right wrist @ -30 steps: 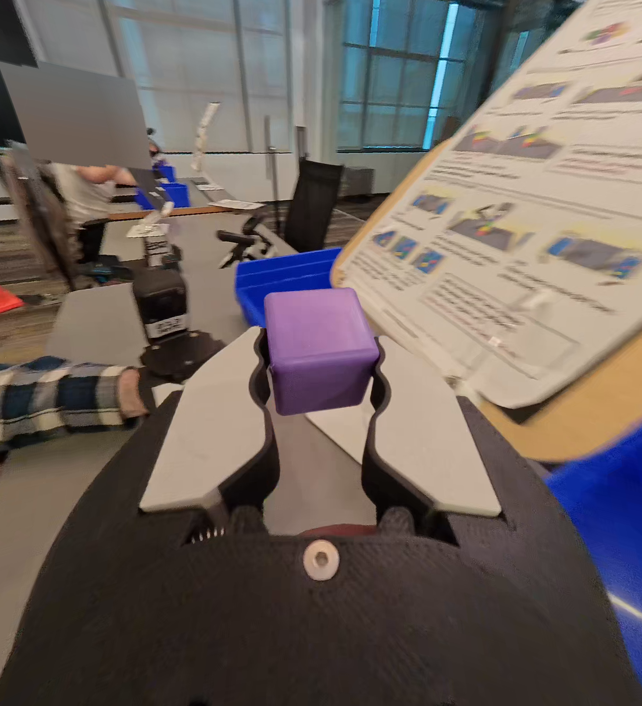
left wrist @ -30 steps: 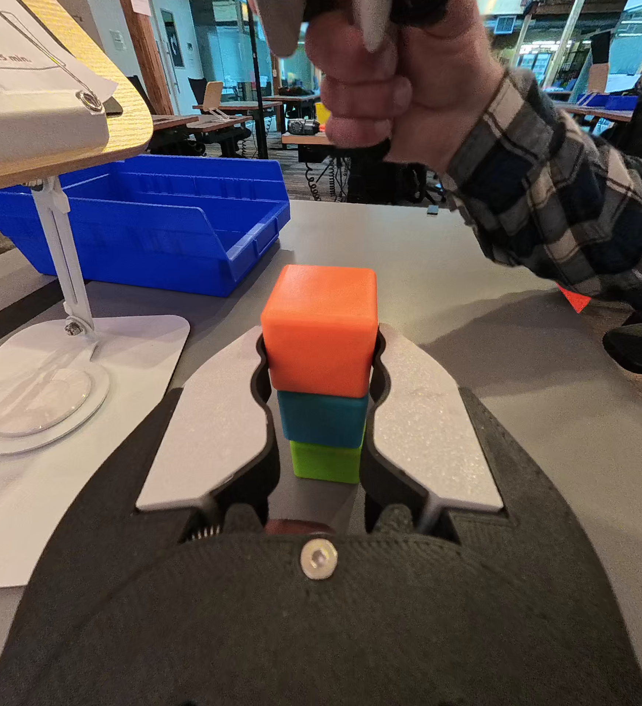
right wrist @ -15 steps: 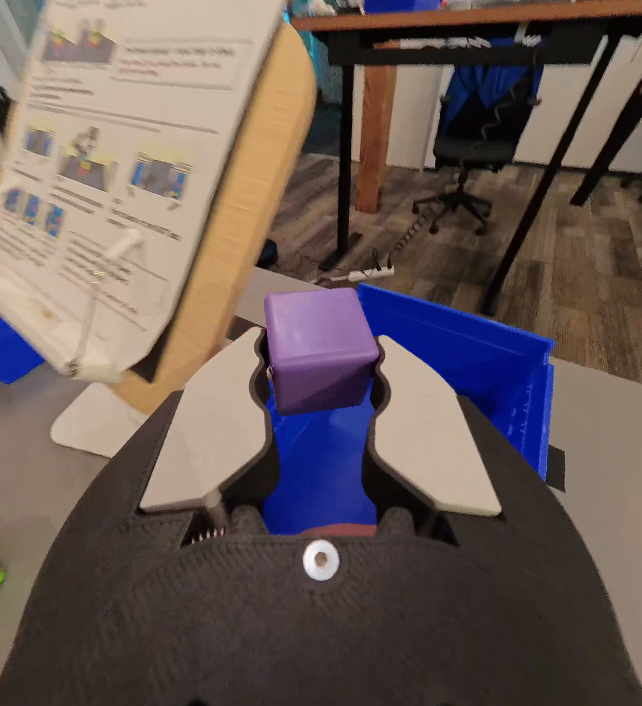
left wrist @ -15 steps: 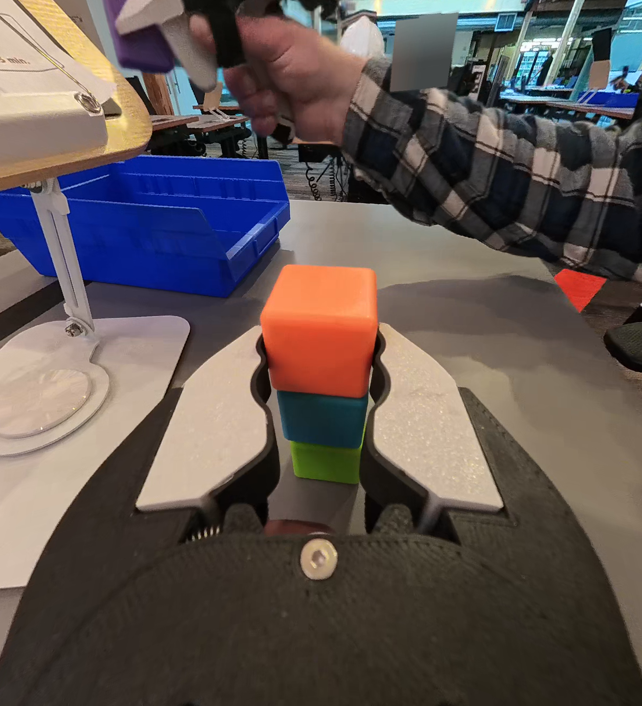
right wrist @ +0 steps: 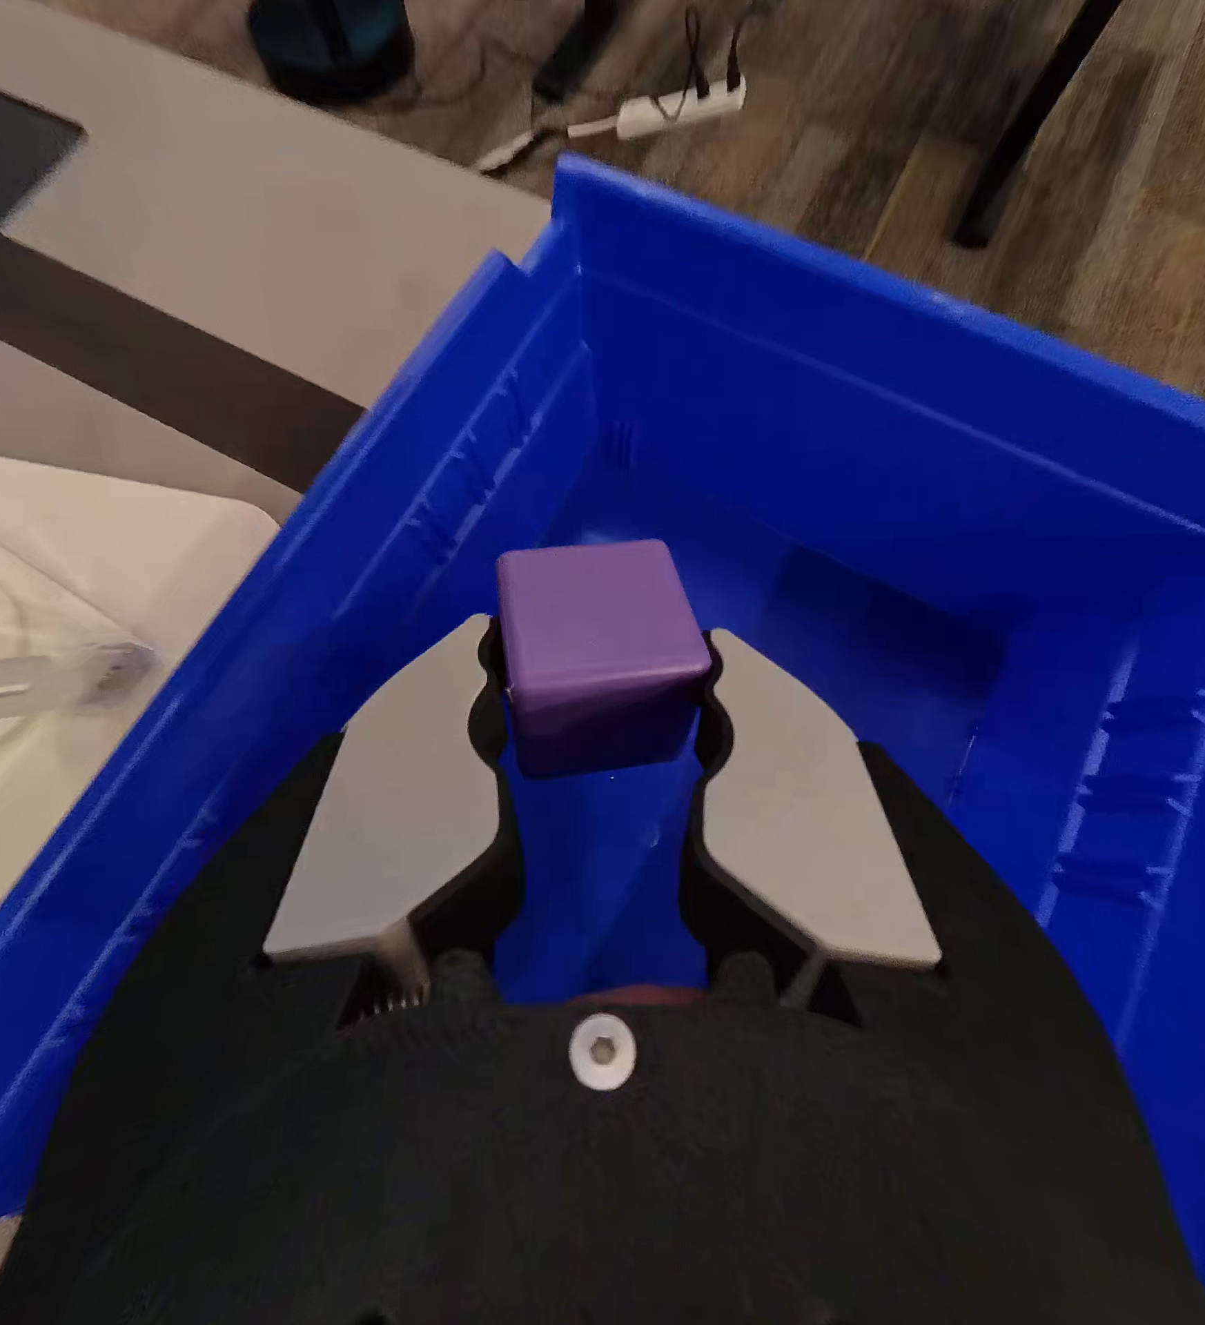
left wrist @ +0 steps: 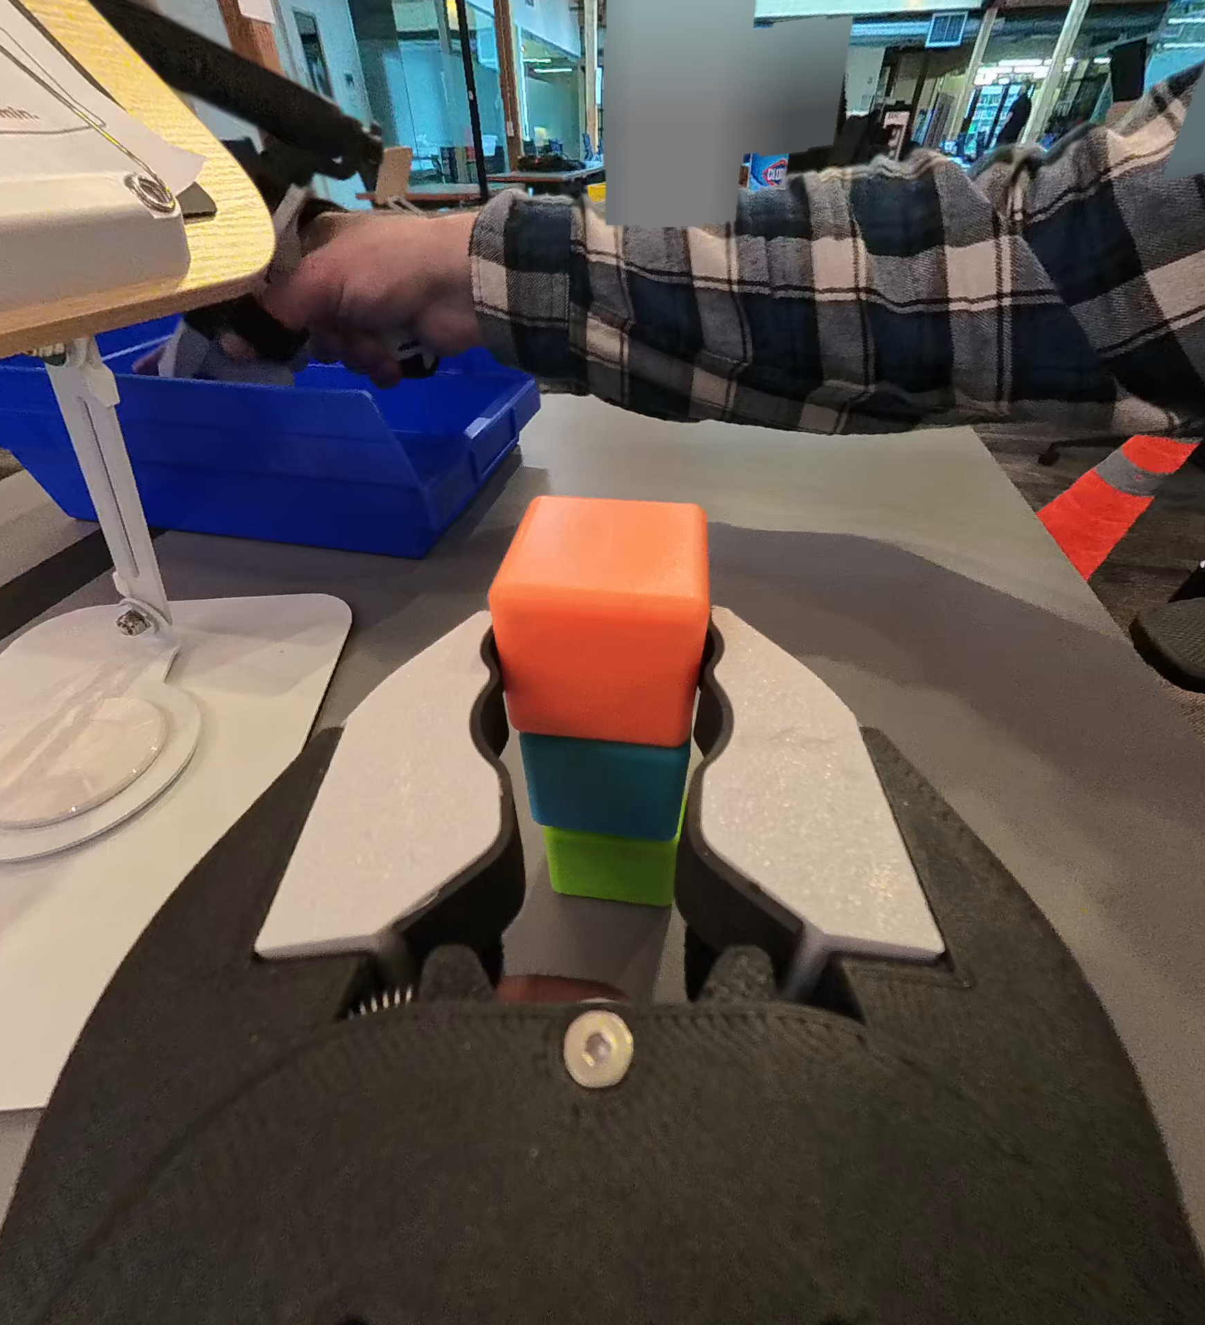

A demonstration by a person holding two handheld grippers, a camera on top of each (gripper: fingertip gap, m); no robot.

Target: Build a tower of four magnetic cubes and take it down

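While my left gripper (left wrist: pixel 599 688) clamps the orange plastic cube (left wrist: pixel 598 616), my right gripper (right wrist: pixel 596 692) holds the purple plastic cube (right wrist: pixel 596 645) inside the blue plastic bin (right wrist: pixel 872 401); next I release it.

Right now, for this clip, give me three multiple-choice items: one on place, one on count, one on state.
1. Where is the purple cube?
A. on the stack
B. over the blue bin
C. on the table

2. How many cubes make up the stack?
A. two
B. three
C. four

3. What are the left tongs doing?
A. shut on the orange cube
B. open over the bin
C. shut on nothing

Answers:
1 B, the bin's walls and floor surround it in the right wrist view.
2 B, orange on teal cube on green cube.
3 A, both fingers press the orange cube's sides.
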